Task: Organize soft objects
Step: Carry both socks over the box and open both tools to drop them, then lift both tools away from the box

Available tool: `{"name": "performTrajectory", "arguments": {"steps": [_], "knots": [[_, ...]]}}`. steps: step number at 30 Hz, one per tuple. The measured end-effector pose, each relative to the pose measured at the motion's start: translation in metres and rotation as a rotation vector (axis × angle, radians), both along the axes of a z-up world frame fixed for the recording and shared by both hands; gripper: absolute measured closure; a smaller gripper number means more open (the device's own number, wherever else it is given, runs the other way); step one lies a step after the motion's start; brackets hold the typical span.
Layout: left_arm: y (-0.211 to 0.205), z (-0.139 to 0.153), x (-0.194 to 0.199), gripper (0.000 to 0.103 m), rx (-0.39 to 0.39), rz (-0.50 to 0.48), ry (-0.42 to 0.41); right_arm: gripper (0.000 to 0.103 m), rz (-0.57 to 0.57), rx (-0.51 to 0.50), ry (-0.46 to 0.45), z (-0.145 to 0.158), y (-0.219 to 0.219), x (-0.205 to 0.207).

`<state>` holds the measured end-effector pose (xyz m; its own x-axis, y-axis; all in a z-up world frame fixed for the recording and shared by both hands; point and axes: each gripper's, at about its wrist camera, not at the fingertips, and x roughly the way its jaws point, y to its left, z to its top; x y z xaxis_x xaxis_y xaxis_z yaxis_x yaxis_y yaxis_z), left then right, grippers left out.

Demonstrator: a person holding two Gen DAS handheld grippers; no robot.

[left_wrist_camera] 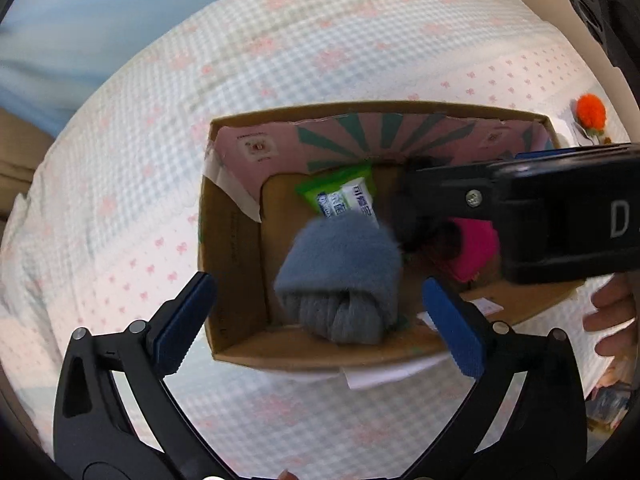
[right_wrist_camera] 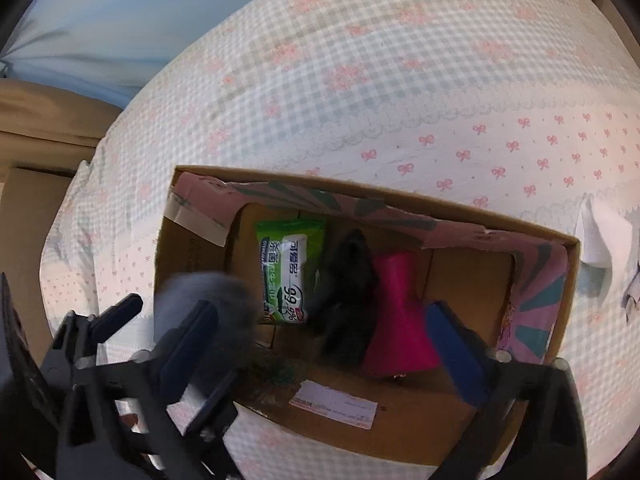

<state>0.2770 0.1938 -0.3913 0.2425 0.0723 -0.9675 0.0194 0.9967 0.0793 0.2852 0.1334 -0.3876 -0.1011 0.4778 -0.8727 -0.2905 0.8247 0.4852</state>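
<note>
Box point(right_wrist_camera: 420, 408) on the bed point(right_wrist_camera: 360, 80) holds wipes point(right_wrist_camera: 286, 268) between grey sock point(left_wrist_camera: 340, 280) and pink thing point(right_wrist_camera: 396, 312) — both grippers point(left_wrist_camera: 320, 328) point(right_wrist_camera: 320, 344) wide open, empty.

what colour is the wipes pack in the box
Green with a white label; the wipes pack shows best in the right wrist view, lying in the cardboard box.

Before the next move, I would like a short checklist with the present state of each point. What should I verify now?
1. Left gripper open, nothing pressed between its pads: ok.
2. Right gripper open, pads free: ok.
3. Grey fuzzy sock bundle fully settled on the floor of the cardboard box: cannot tell; it looks blurred.
4. Pink item and black fuzzy item inside the box: ok.
5. Green wipes pack lying flat in the box: ok.
6. All soft objects collected: not ok; an orange pompom lies outside on the bedcover.
</note>
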Motion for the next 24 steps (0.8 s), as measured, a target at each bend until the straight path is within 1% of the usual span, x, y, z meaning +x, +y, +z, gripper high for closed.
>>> {"name": "performTrajectory", "arguments": {"steps": [3, 5, 8, 10, 13, 19, 24], "knots": [[0.003, -0.003, -0.004, 0.000, -0.020, 0.023, 0.025, 0.000, -0.043, 0.019, 0.017, -0.002, -0.013, -0.005], [0.003, 0.000, -0.009, 0.000, -0.033, 0.038, 0.022, 0.000, -0.067, 0.034, 0.023, -0.002, -0.021, -0.009], [0.002, 0.007, -0.014, 0.000, -0.045, 0.051, 0.010, 0.000, -0.070, 0.042, -0.003, 0.006, -0.028, -0.015], [0.000, 0.013, -0.018, 0.000, -0.045, 0.050, -0.001, 0.000, -0.062, 0.044, -0.032, 0.014, -0.030, -0.019], [-0.004, 0.027, -0.024, 0.000, -0.034, 0.053, -0.021, 0.000, -0.069, 0.061, -0.048, 0.026, -0.036, -0.024], [-0.012, 0.063, -0.045, 0.000, -0.020, 0.062, -0.081, 0.000, -0.058, 0.077, -0.110, 0.062, -0.052, -0.042], [-0.021, 0.099, -0.075, 0.000, -0.016, 0.091, -0.137, 0.000, -0.036, 0.079, -0.200, 0.105, -0.068, -0.063]]}}
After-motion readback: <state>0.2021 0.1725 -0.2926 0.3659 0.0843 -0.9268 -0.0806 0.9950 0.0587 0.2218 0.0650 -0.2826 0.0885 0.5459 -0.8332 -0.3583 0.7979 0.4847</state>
